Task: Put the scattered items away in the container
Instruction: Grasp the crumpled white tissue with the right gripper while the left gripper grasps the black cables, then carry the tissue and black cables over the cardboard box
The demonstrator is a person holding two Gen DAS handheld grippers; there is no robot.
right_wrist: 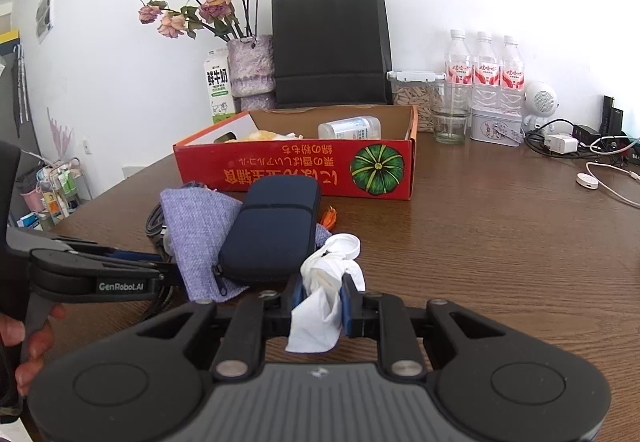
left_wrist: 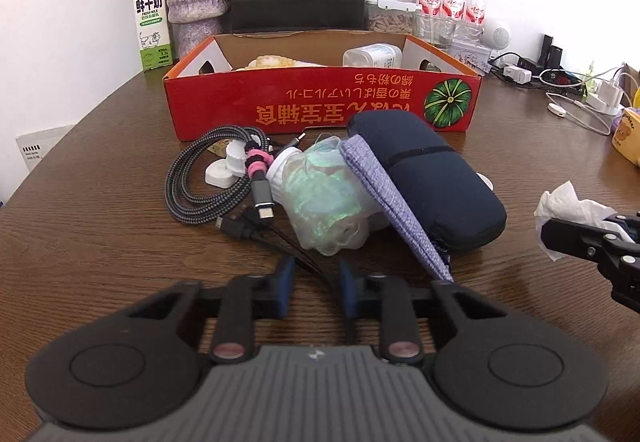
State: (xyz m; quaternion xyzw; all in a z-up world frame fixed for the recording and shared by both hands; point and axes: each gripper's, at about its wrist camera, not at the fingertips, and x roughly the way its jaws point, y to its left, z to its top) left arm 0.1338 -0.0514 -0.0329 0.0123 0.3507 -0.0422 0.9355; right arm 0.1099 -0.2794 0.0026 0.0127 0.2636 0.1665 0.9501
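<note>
Waiting at twelve o'clock, the red box [left_wrist: 320, 109] holds a bottle [left_wrist: 372, 55]; pouches, cables and caps remain outside; right gripper [right_wrist: 320, 300] pinches a tissue [right_wrist: 320, 306], left gripper [left_wrist: 316, 284] narrowed around thin cables [left_wrist: 280, 238], contact unclear

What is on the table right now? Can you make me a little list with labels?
container: red box, open top
already inside: bottle lying down
still out: cables, clear bag, purple pouch, navy case, all piled in front of the box
left gripper: jaws narrowly apart, thin cables running between them, not visibly pinched
right gripper: jaws shut on tissue
</note>
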